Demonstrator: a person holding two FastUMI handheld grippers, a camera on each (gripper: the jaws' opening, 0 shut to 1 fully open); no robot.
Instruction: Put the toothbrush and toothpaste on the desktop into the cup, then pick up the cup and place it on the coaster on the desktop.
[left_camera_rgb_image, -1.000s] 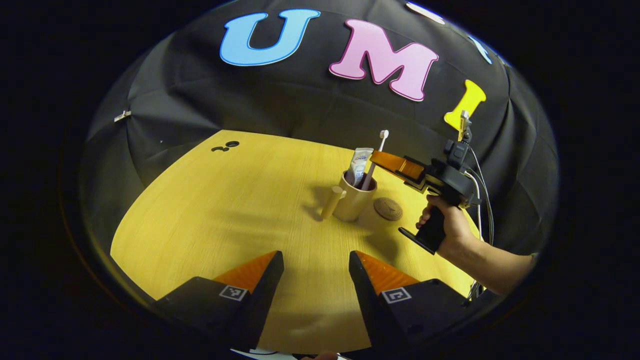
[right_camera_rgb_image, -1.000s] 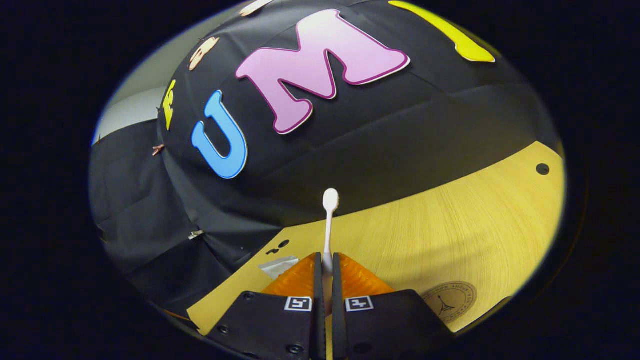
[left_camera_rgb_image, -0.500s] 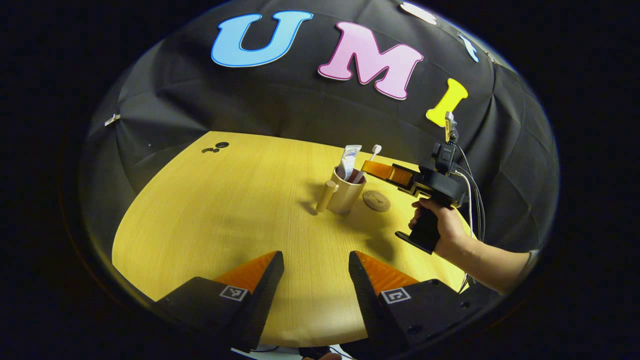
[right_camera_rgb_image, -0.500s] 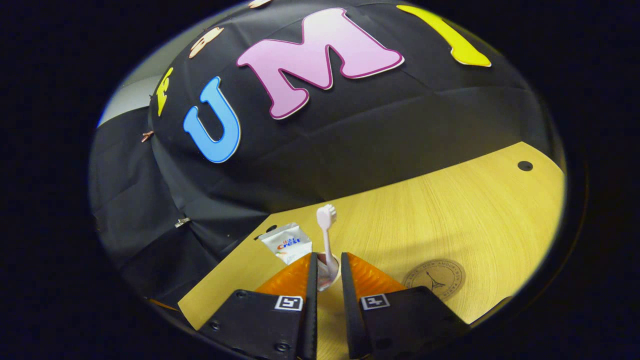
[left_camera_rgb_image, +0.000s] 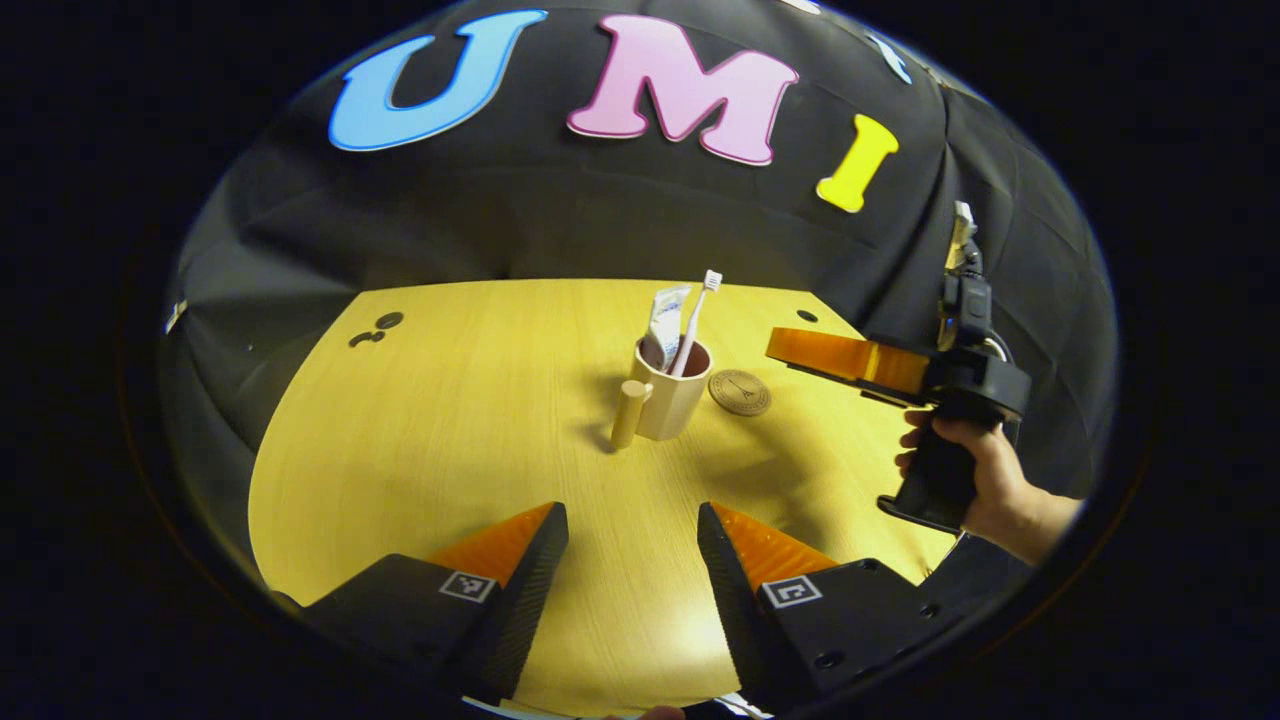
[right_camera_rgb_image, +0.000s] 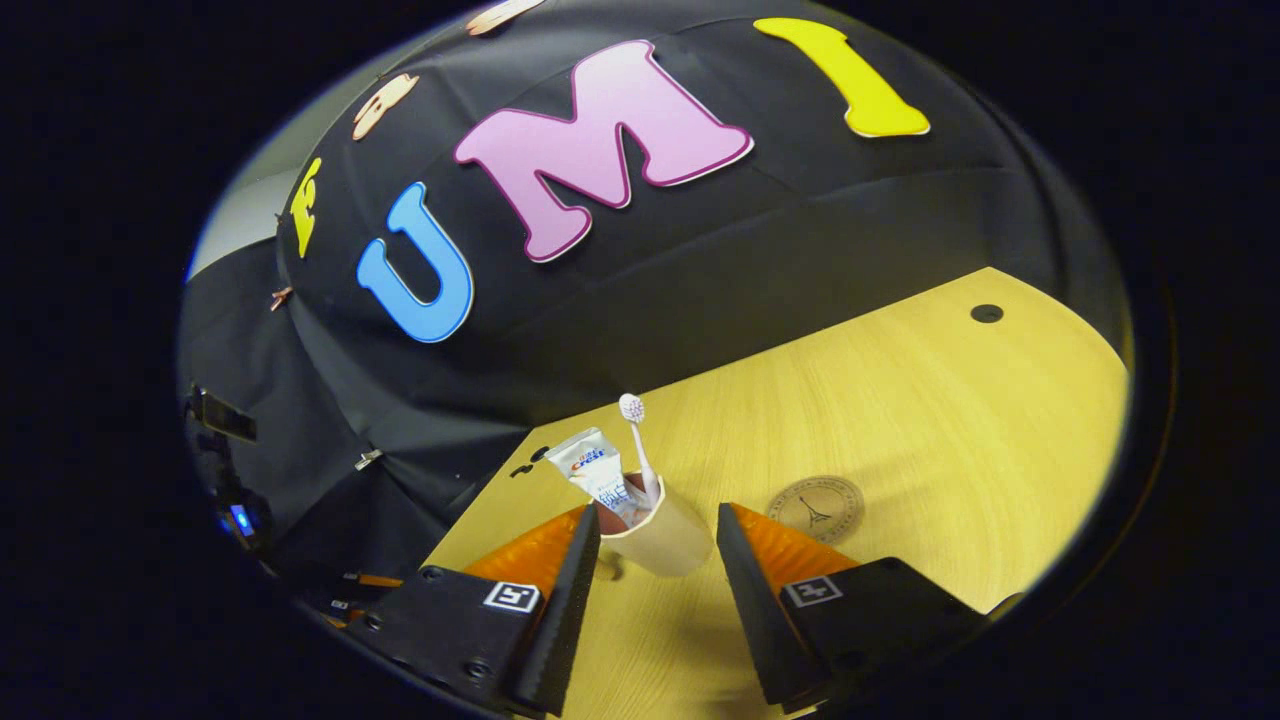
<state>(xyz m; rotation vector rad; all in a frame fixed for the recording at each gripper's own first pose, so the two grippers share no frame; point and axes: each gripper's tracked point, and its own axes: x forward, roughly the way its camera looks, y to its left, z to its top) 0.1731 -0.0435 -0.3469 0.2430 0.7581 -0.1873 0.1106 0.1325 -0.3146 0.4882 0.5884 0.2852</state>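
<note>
One cup (left_camera_rgb_image: 672, 398), one toothbrush (left_camera_rgb_image: 695, 318), one toothpaste tube (left_camera_rgb_image: 664, 322) and one coaster (left_camera_rgb_image: 740, 392) are counted on the worktop (left_camera_rgb_image: 450, 420).

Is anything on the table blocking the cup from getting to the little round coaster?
Nothing visible does. The cup, with the toothbrush and toothpaste in it, stands just beside the coaster, with only bare desktop between them.

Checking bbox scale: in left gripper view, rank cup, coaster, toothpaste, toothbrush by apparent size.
1. cup
2. toothpaste and coaster: look alike, unranked; the toothpaste is partly hidden in the cup.
3. toothbrush: thinnest.
</note>
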